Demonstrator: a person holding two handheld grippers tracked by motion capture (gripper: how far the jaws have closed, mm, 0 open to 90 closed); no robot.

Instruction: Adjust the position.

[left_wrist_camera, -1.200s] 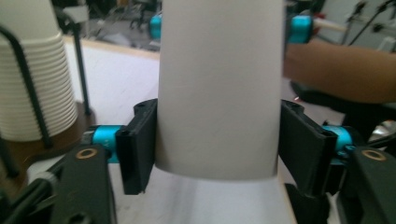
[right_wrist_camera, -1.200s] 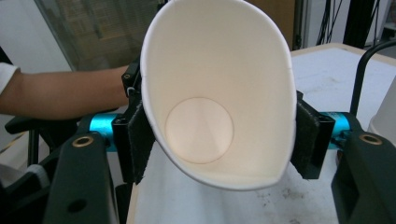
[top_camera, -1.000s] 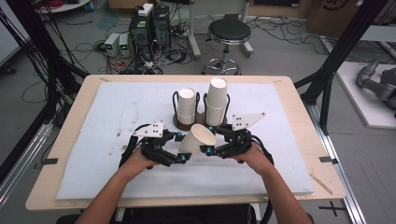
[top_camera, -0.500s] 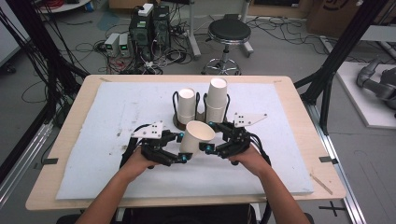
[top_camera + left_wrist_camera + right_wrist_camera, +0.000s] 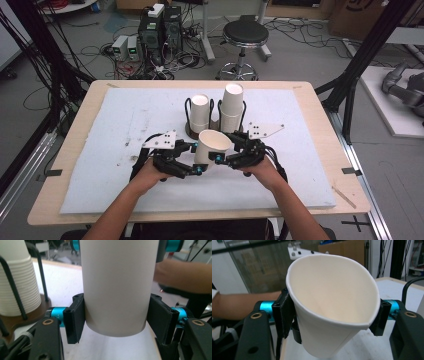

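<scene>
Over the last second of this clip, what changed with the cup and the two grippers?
The paper cup tipped from lying sideways, mouth to the right, to nearly upright, mouth up, and sits slightly closer to the cup holder. Both the left gripper and right gripper kept it clamped, the right one squeezing its rim oval. The two cup stacks stayed put.

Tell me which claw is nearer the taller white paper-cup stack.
Right. The right claw sits in front of the taller white paper-cup stack; the left claw is farther, to its left.
</scene>
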